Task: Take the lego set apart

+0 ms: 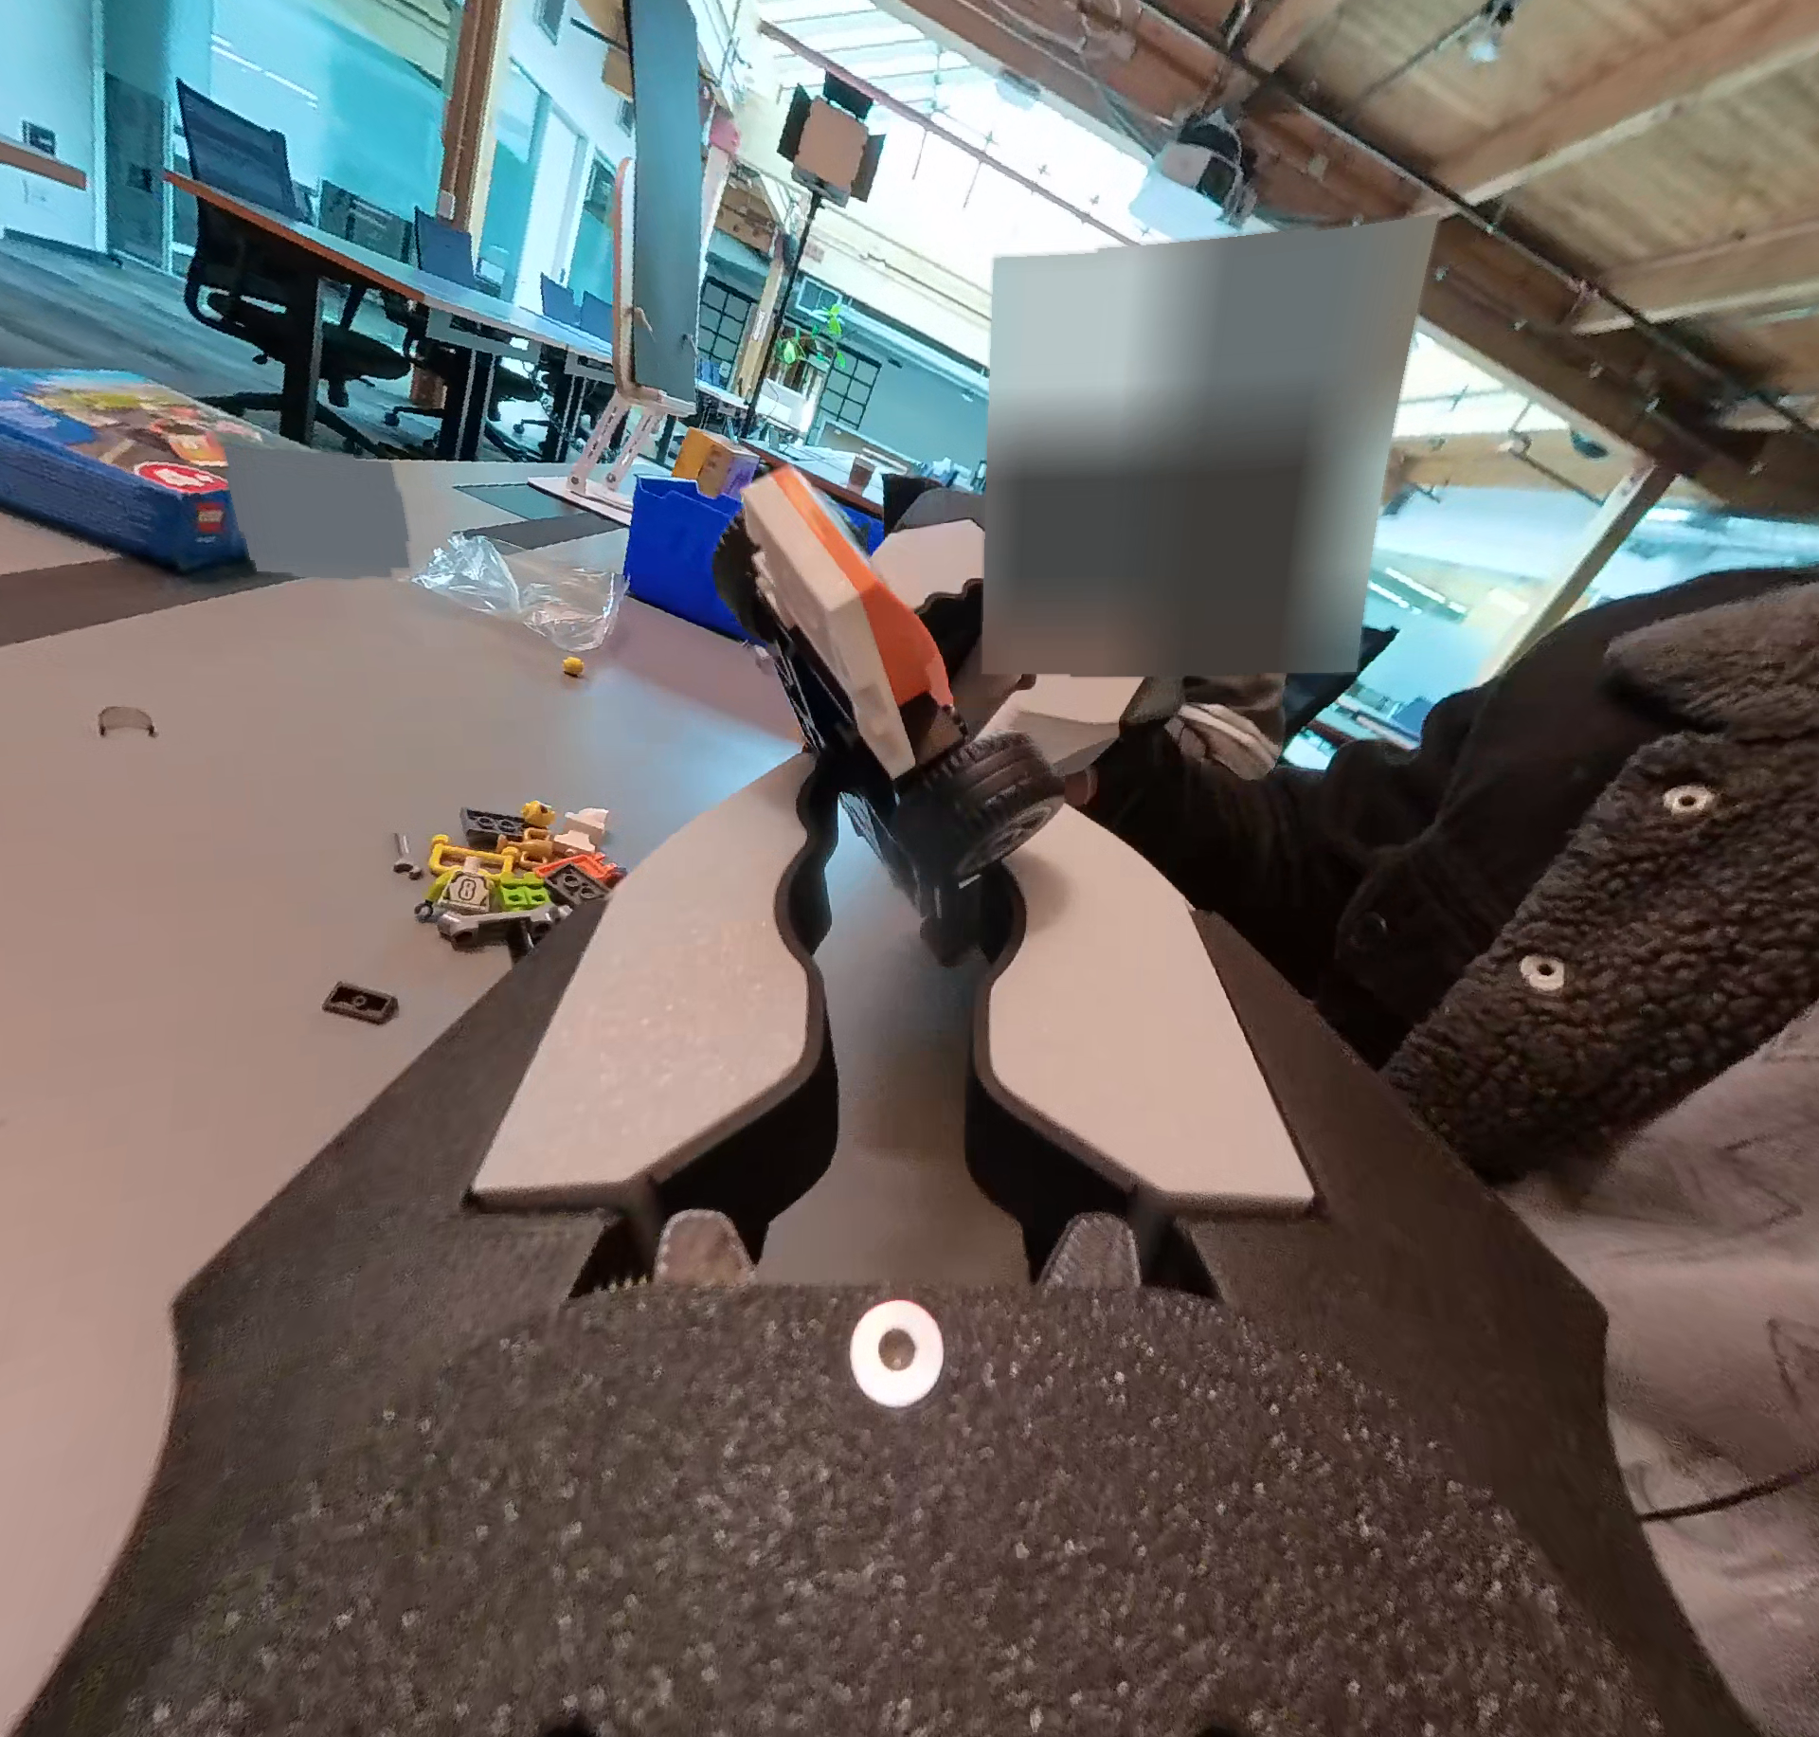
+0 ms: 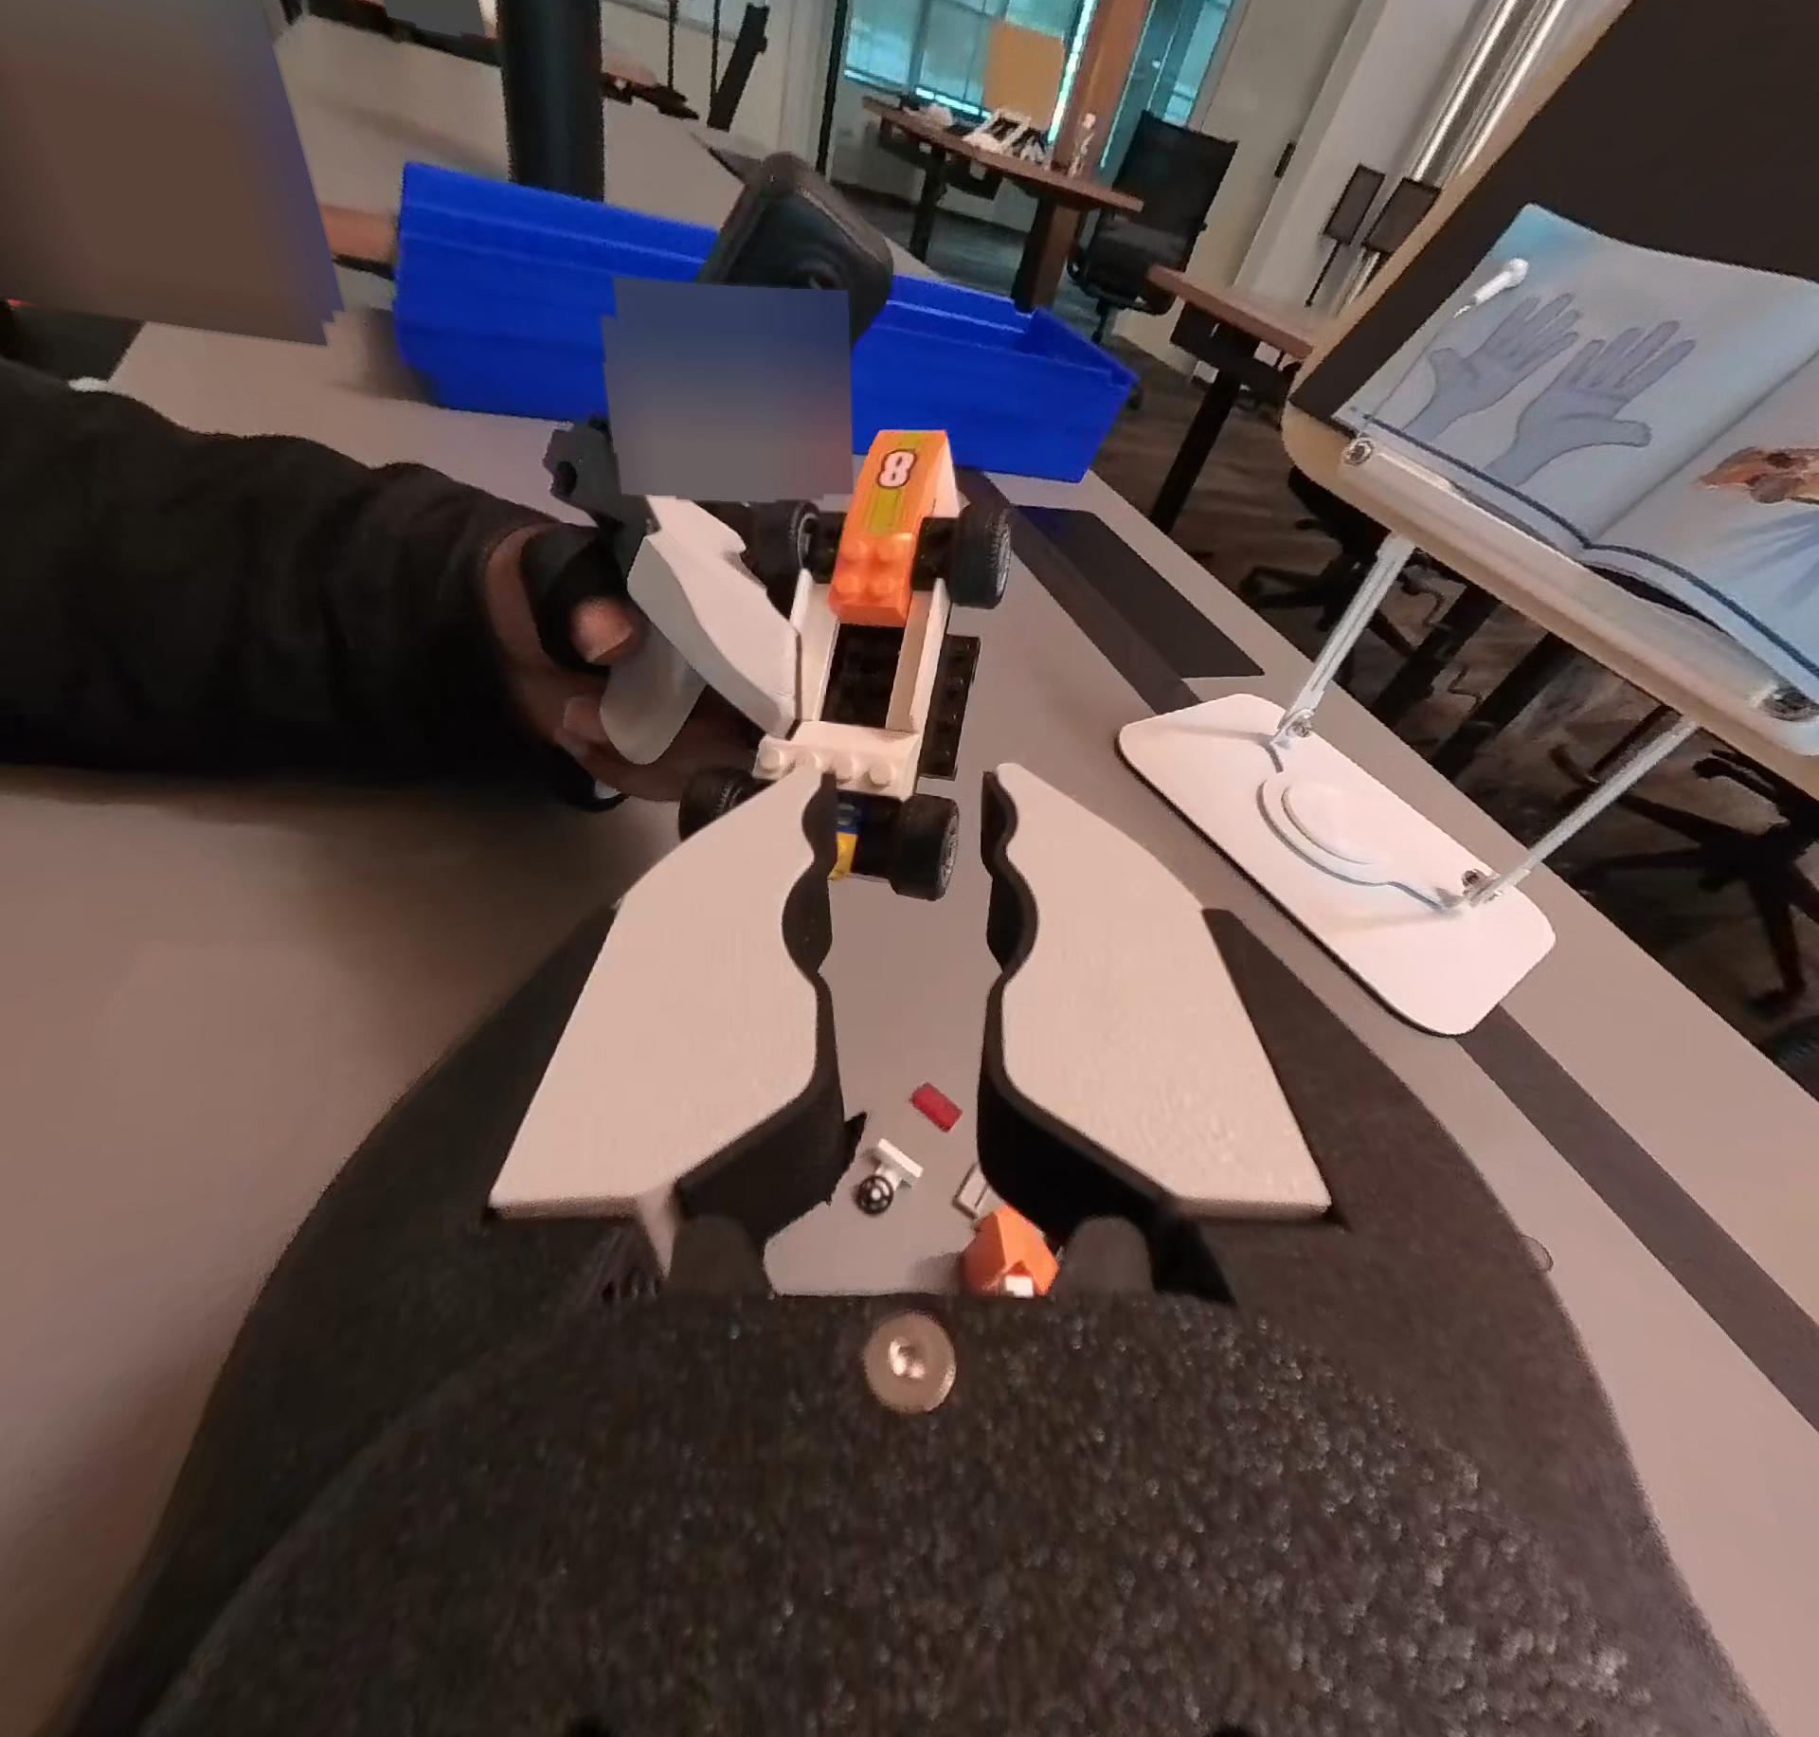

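Lego car [image 2: 891, 646], orange and white with black wheels, hangs tilted above the grey worktop [image 2: 246, 951], pinched in the left hand-held gripper [image 1: 910, 843], the right hand-held gripper [image 2: 901, 799] parted, empty, just near of it, loose bricks [image 1: 512, 868] lying left.

We cannot make out the tiny black wheel-like piece [image 2: 872, 1194] lying on the grey tabletop [image 2: 246, 902]. The small orange brick [image 2: 1004, 1249] is half hidden behind the gripper body, the blue cardboard box [image 1: 108, 469] is cut by the left edge, and the open picture book [image 2: 1614, 430] by the right.
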A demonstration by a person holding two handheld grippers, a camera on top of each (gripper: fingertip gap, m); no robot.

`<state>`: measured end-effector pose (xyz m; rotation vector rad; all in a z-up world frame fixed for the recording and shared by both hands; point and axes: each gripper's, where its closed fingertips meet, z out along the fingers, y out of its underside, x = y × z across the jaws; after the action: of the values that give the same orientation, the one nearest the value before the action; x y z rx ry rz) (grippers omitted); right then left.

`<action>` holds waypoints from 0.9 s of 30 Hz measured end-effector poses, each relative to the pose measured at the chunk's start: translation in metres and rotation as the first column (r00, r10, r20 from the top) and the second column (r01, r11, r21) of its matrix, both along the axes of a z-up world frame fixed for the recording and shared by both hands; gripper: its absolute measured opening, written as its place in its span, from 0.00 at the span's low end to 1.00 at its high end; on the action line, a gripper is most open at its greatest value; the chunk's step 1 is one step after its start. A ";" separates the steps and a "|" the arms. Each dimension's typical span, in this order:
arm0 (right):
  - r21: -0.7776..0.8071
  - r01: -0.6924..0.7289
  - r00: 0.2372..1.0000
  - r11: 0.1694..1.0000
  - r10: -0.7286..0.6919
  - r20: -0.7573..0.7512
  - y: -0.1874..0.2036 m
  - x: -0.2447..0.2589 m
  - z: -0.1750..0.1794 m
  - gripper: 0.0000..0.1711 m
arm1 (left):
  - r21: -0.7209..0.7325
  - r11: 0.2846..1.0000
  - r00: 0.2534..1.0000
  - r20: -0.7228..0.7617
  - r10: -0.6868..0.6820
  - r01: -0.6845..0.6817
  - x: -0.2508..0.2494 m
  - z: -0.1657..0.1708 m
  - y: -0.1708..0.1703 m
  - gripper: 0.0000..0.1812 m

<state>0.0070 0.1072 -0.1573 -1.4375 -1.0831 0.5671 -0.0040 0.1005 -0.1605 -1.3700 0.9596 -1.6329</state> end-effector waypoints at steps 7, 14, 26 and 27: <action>-0.104 -0.075 0.997 0.992 0.078 0.023 -0.007 0.003 -0.010 0.16 | 0.108 0.993 0.999 -0.002 -0.036 0.036 0.000 0.002 -0.013 0.14; -0.184 -0.185 0.982 0.965 0.187 -0.007 -0.021 -0.002 -0.011 0.11 | 0.206 0.974 0.995 -0.039 -0.090 0.096 -0.002 0.001 -0.027 0.14; -0.218 -0.269 0.963 0.938 0.262 -0.062 -0.030 -0.002 -0.006 0.08 | 0.243 0.960 0.989 -0.078 -0.122 0.137 -0.009 0.003 -0.031 0.15; -0.213 -0.273 0.962 0.938 0.267 -0.058 -0.031 -0.003 -0.006 0.08 | 0.245 0.958 0.988 -0.083 -0.132 0.148 -0.010 0.003 -0.033 0.14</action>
<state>0.0043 0.0766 -0.1634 -1.4730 -1.2349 0.9252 -0.0135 0.0674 -0.1574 -1.2117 1.2814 -1.5149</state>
